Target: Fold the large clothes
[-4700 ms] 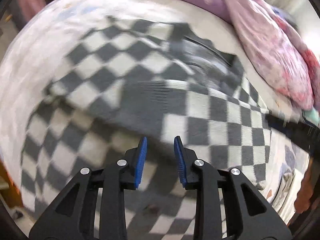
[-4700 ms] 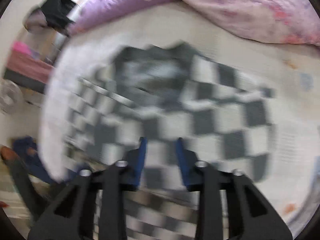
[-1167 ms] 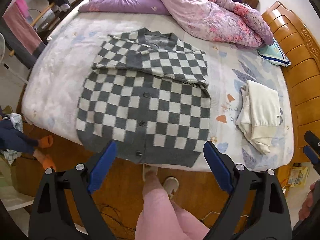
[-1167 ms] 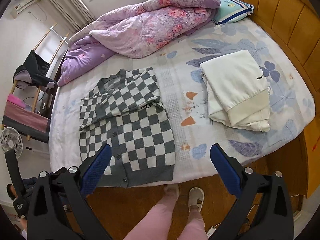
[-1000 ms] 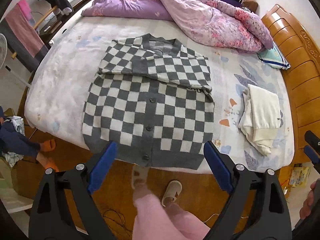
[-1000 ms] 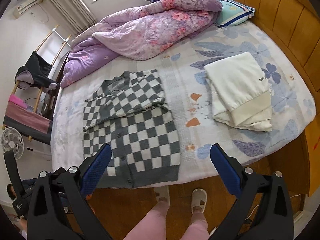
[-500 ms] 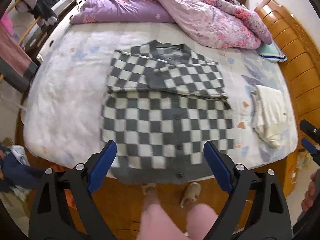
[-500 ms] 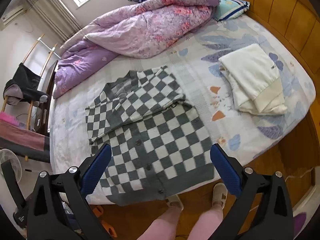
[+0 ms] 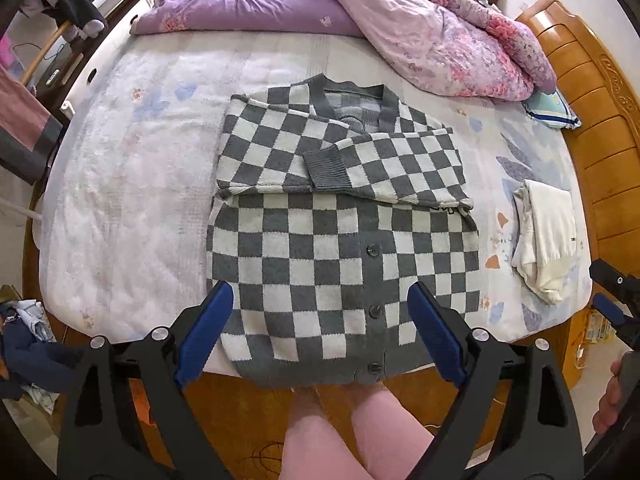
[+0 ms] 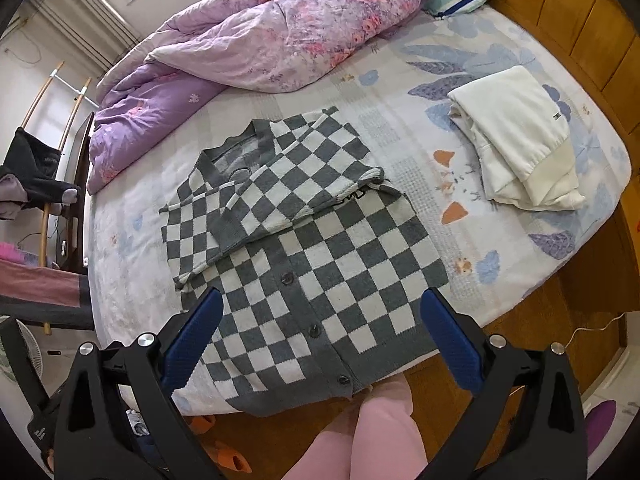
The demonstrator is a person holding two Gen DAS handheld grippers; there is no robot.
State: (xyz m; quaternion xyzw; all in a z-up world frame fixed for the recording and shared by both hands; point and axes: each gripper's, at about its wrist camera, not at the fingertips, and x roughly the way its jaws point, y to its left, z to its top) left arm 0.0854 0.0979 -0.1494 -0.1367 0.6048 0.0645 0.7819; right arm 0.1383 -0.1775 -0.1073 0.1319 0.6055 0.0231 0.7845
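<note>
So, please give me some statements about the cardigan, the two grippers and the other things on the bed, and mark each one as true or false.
1. Both sleeves of the checkered cardigan are folded across its chest. True.
2. The left gripper is shut on the cardigan's hem. False: its jaws stand wide open above the hem and hold nothing.
3. A folded white garment lies on the bed sheet, apart from the cardigan. True.
4. The right gripper is open. True.
5. The purple quilt covers the cardigan's collar. False: the quilt is bunched at the far side of the bed, clear of the collar.
6. The cardigan is unbuttoned and spread open. False: its button placket is closed down the front.
</note>
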